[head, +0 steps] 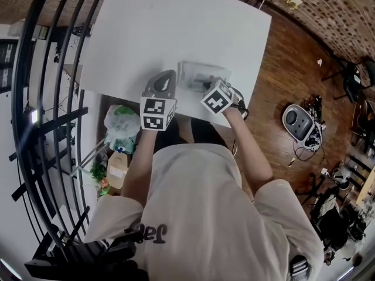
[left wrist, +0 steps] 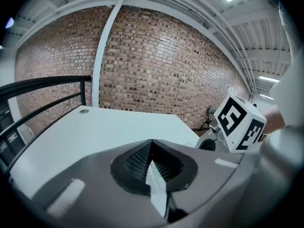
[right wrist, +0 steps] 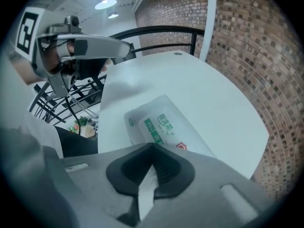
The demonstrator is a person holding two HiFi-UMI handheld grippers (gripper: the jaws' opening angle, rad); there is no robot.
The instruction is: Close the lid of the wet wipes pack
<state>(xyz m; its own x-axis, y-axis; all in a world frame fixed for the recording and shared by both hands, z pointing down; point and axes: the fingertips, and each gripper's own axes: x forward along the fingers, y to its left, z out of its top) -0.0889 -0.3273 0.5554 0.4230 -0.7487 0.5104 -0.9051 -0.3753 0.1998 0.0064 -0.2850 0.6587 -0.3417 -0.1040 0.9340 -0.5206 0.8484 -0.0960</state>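
- Item: wet wipes pack, pale, lying flat on the white table near the edge closest to the person. It sat between the two grippers, nearer the right one.
- In the right gripper view the pack lay just ahead of and below the jaws. The green-printed panel on its top face was taken to be the lid. It looked flat, but whether it was sealed could not be told.
- Left gripper: jaws pressed together, nothing recognisable between them. A thin pale strip showed at the seam, its nature unsettled. The gripper was held above the table and aimed toward the brick wall. The pack was absent from its view. In the head view it sat just left of the pack.
- Right gripper: jaws likewise closed, with the same pale strip at the seam. In the head view it hung over the pack's near right corner.
- Step judged in hand: pressing the lid shut, most likely with the right gripper.
- Handling note: the closed jaw tips would serve as a blunt presser. Lower them onto the panel's free edge and sweep along it toward the hinge side, pressing evenly.
- Handling note: the pack is soft and light and may slide, so the left gripper could rest on the far end to steady it.
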